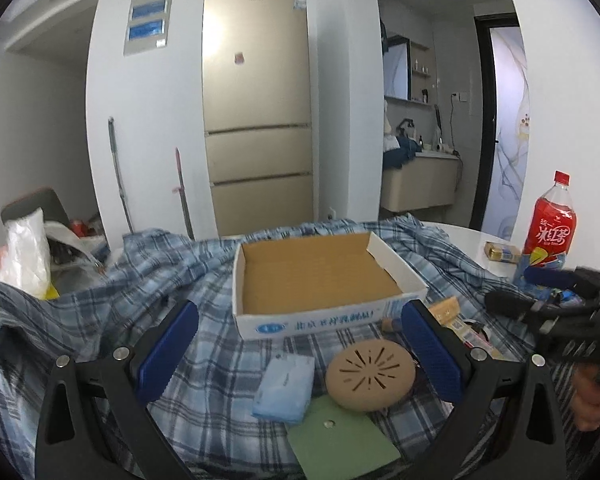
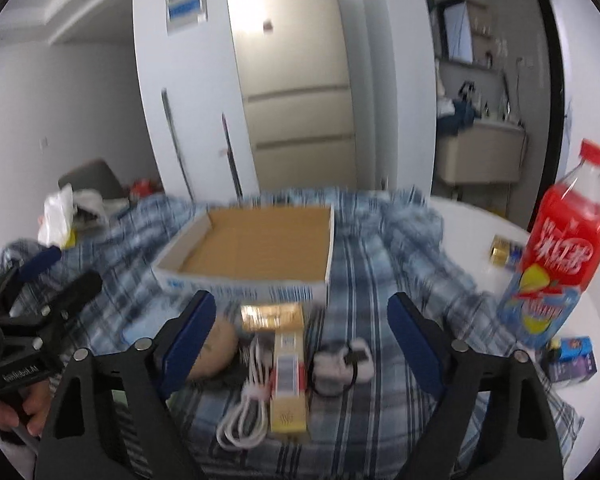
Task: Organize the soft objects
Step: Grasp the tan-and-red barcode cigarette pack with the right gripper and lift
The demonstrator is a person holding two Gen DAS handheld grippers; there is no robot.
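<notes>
Both grippers hover over a table draped in a blue plaid cloth [image 1: 148, 280]. The left gripper [image 1: 300, 344] has its blue-padded jaws spread wide with nothing between the pads; seen past them on the cloth lie a pale blue tissue pack [image 1: 284, 388], a round tan perforated disc [image 1: 370, 376] just right of it, and a green flat card [image 1: 340, 440] nearest the camera, the disc overlapping the card's far edge. The right gripper [image 2: 300, 320] also stands open, gripping nothing; its view is motion-blurred. Between and beyond its jaws lie a coiled white cable [image 2: 244, 412], a long yellow and white box [image 2: 288, 384], a gold packet [image 2: 272, 316] and a small white item with a black cord [image 2: 342, 364], all resting on the cloth, untouched. An open cardboard box [image 1: 320, 320], shallow, brown inside and white outside with blue print, sits on the cloth behind these items with nothing inside it. A red drink bottle [image 2: 556, 256] stands upright at the right on bare white table [image 2: 480, 220], with a small blue and purple carton [image 2: 572, 360] beside its base. A hand [image 2: 16, 408] grips the left gripper's handle at the left edge of the right wrist view.
</notes>
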